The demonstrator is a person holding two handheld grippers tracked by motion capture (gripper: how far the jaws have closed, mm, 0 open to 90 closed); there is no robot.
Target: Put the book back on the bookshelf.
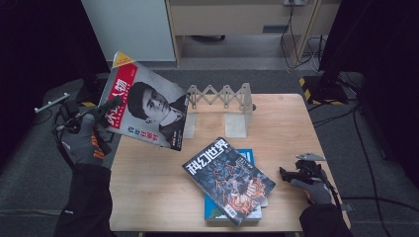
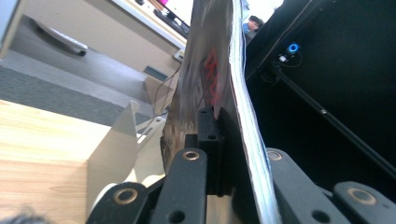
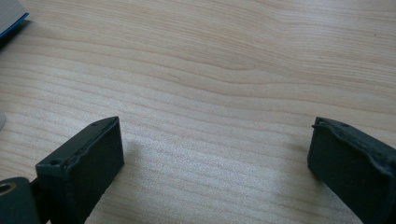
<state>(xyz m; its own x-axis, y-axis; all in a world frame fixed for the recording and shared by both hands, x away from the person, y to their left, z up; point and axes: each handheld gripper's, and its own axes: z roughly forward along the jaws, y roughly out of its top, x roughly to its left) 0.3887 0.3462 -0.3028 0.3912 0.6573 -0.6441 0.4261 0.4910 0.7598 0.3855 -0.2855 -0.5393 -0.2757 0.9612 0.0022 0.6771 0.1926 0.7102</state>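
A red-covered magazine (image 1: 148, 106) is being held up, tilted, beyond the desk's (image 1: 148, 182) left edge, clamped by the left gripper (image 1: 106, 109); the rack (image 1: 222, 98) at the far edge lies to its right. The right gripper (image 1: 288, 174) is being rested open-jawed near the right edge.

A light wooden tabletop (image 1: 148, 182) is set on a grey carpet floor (image 1: 29, 168). Behind it, a pale cupboard (image 1: 222, 19) and a white panel (image 1: 133, 29) are seen. Black cables (image 1: 296, 44) are spread on the floor. Dark curtains (image 1: 375, 49) are hung at both sides.
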